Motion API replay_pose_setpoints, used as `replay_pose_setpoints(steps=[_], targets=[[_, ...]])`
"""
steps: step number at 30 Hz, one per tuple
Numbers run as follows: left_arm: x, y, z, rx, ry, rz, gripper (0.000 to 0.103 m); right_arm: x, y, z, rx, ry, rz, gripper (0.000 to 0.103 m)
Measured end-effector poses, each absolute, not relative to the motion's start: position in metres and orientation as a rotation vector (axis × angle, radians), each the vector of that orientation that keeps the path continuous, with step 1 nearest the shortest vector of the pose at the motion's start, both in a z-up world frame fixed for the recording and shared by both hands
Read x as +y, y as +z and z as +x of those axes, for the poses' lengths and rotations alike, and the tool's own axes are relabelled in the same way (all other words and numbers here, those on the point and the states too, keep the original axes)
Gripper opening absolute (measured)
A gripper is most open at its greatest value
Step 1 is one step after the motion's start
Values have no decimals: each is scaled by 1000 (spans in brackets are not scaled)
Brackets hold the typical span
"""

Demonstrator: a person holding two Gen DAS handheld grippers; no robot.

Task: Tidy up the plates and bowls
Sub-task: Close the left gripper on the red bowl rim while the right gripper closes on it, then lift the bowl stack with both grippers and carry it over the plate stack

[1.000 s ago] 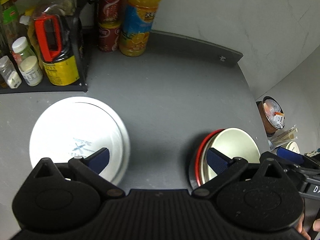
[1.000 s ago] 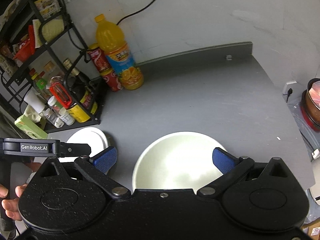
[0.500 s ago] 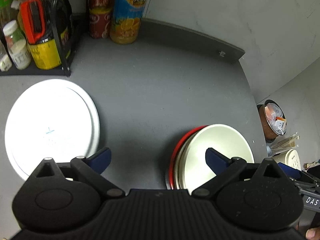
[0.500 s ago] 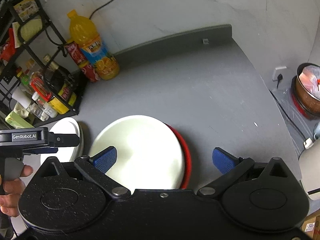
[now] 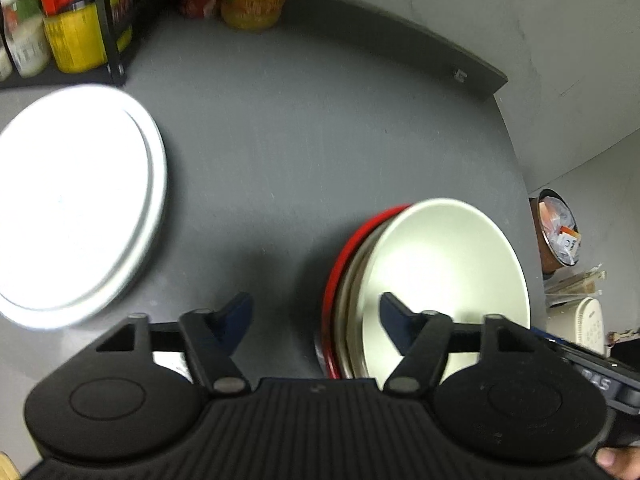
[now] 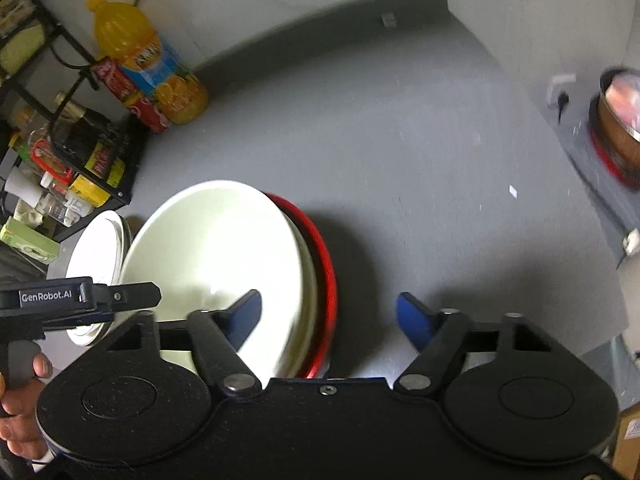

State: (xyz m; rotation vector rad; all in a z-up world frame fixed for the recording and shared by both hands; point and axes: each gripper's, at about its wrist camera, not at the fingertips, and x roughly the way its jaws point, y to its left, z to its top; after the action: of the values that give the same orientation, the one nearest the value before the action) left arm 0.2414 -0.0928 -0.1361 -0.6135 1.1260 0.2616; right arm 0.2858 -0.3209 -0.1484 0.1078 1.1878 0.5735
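The right hand-held gripper (image 6: 328, 316) hovers with its blue pads apart and empty, straddling the right rim of the cream ceramic bowl stack (image 6: 216, 264) nested in a red bowl (image 6: 326, 280) near the grey tabletop's (image 6: 400, 140) front edge. The left hand-held gripper (image 5: 316, 314) also gapes empty above that stack's left rim, the stacked white plates (image 5: 72, 200) lying well apart to the left. Pinching only the top bowl's rim squarely, then lifting straight up, would probably avoid dragging the others.

- The stack of cream bowls (image 5: 444, 268) sits nested in a red bowl (image 5: 340, 256) on the grey table (image 5: 304, 128)
- The stack of white round plates (image 5: 68, 200) lies to its left, apart
- The black wire rack (image 5: 108, 28) and orange juice bottle (image 6: 148, 60) stand behind
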Motion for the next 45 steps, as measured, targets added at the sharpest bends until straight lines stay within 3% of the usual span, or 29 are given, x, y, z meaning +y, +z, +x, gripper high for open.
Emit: replay_pose_setpoints(steps=[13,14,17,45], targets=[[-90,-171,251,1182,226,-752,26,-321,-182,297,1327,614,204,45],[-91,-173,252,1186,224,-762,26,-321,-183,298,1332,627,217,37],[-91,-173,254,1194,226,-764,25,-319,-180,297,1325,644,188,35],[-61,-125,235,1123,184,-763,26,-292,-137,297,1245,670,186,34]])
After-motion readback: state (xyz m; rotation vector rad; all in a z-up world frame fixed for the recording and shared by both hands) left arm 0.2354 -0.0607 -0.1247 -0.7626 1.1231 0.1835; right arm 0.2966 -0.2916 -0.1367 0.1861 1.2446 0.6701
